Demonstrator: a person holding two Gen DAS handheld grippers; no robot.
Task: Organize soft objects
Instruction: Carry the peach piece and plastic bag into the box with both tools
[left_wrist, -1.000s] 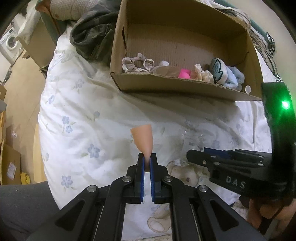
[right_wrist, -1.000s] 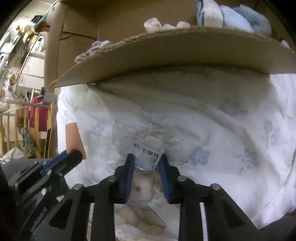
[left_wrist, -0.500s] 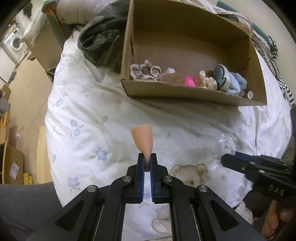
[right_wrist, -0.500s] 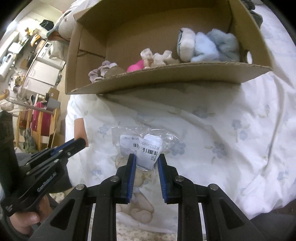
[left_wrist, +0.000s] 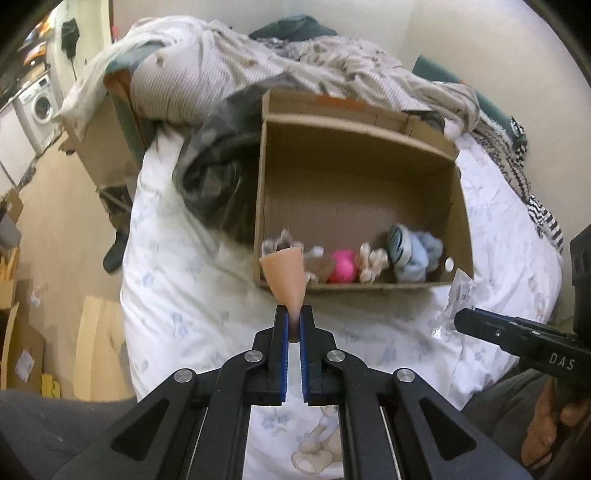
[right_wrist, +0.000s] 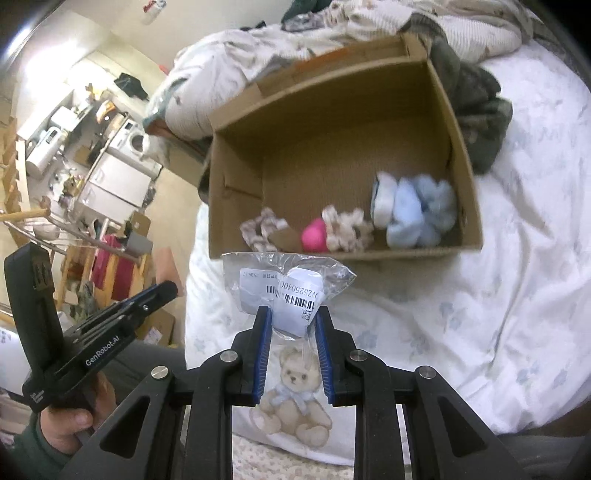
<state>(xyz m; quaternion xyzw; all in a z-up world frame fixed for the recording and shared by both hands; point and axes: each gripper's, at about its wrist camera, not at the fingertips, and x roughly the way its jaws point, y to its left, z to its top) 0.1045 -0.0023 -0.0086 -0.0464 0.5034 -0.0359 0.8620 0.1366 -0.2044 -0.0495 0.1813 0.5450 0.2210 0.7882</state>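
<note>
My left gripper (left_wrist: 294, 325) is shut on a peach cone-shaped soft sponge (left_wrist: 285, 277), held in the air before the near wall of an open cardboard box (left_wrist: 354, 288). My right gripper (right_wrist: 293, 321) is shut on a clear plastic bag with white barcode labels and a white soft item inside (right_wrist: 291, 291), also raised, in front of the same box (right_wrist: 406, 254). The box holds a pink ball (left_wrist: 342, 271), a patterned scrunchie (right_wrist: 262, 230), a beige plush (right_wrist: 345, 229) and light blue fluffy items (right_wrist: 417, 214). The right gripper shows in the left wrist view (left_wrist: 465, 319); the left gripper shows in the right wrist view (right_wrist: 162, 291).
The box sits on a bed with a white flowered quilt (left_wrist: 177, 280) bearing a teddy bear print (right_wrist: 295, 402). Dark clothing (left_wrist: 218, 177) lies left of the box, and striped bedding (left_wrist: 258, 62) is piled behind it. Floor and a washing machine (left_wrist: 37, 107) lie to the left.
Both grippers have risen and pulled back from the quilt, each keeping its object. The box interior now shows from higher up in both views.
</note>
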